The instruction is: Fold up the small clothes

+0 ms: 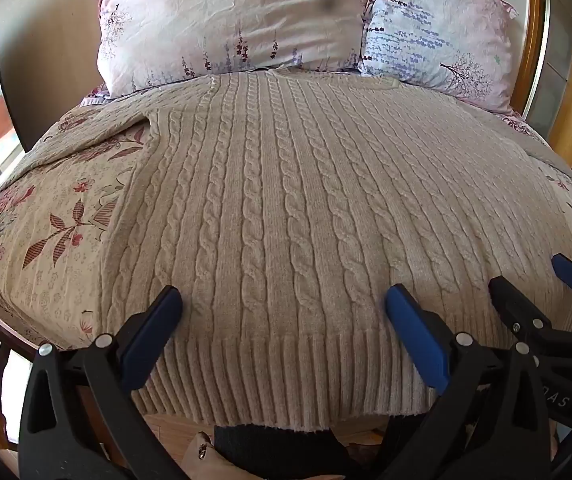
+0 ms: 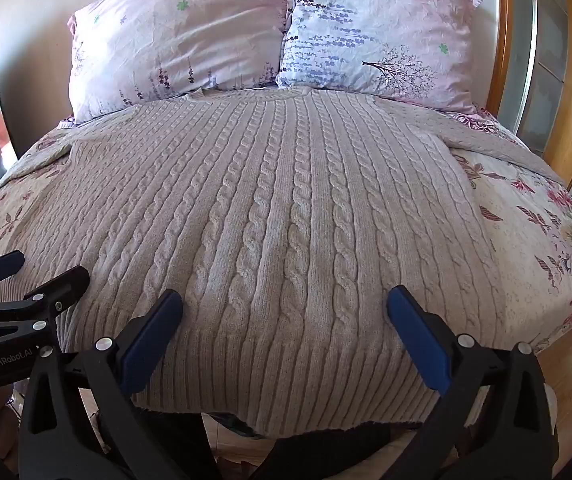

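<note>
One beige cable-knit sweater (image 1: 286, 208) lay spread flat on the floral bedspread (image 1: 58, 208), its collar touching the two pink pillows (image 1: 226, 20) at the head of the bed; its ribbed hem (image 1: 278, 376) hung just past the near edge of the bed. Two grippers hovered over that hem, side by side and near each other: the left gripper (image 1: 282, 304) sat released, blue pads wide apart and holding nothing; the right gripper (image 2: 284, 302) was likewise spread open above the knit, empty. Bare bedspread showed left and right of the sweater, wider on the right; one sleeve seemed to trail off the sweater's right side, though the fisheye edge left that unclear; a wooden headboard (image 2: 505, 40) rose behind the pillows.
</note>
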The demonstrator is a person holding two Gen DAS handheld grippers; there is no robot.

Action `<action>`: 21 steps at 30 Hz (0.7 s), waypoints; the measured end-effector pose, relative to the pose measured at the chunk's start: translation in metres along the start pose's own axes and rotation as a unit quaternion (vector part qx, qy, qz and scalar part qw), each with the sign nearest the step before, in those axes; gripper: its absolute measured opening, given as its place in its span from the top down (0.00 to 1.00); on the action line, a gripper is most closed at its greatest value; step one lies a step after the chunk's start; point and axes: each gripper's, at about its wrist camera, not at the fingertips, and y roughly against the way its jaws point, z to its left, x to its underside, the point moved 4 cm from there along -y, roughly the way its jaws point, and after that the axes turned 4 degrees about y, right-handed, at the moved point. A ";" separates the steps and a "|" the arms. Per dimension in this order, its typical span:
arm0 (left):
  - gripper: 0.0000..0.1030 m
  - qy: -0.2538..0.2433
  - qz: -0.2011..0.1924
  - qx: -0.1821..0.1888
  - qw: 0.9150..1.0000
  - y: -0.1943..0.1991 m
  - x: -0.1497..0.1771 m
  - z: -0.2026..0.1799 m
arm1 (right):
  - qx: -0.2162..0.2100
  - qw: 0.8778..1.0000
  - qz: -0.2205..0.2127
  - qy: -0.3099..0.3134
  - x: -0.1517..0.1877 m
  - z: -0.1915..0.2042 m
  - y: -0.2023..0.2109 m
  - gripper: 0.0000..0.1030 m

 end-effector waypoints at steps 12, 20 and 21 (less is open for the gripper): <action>0.02 0.000 -0.001 0.001 1.000 0.000 0.000 0.000 | 0.000 1.000 0.001 0.000 0.000 0.000 0.000 0.01; 0.02 0.000 -0.001 0.001 1.000 0.000 0.000 0.000 | 0.000 1.000 0.001 0.000 0.000 0.000 0.000 0.01; 0.02 0.000 -0.001 0.001 1.000 0.000 0.000 0.000 | 0.000 1.000 0.001 0.000 0.000 0.000 0.000 0.01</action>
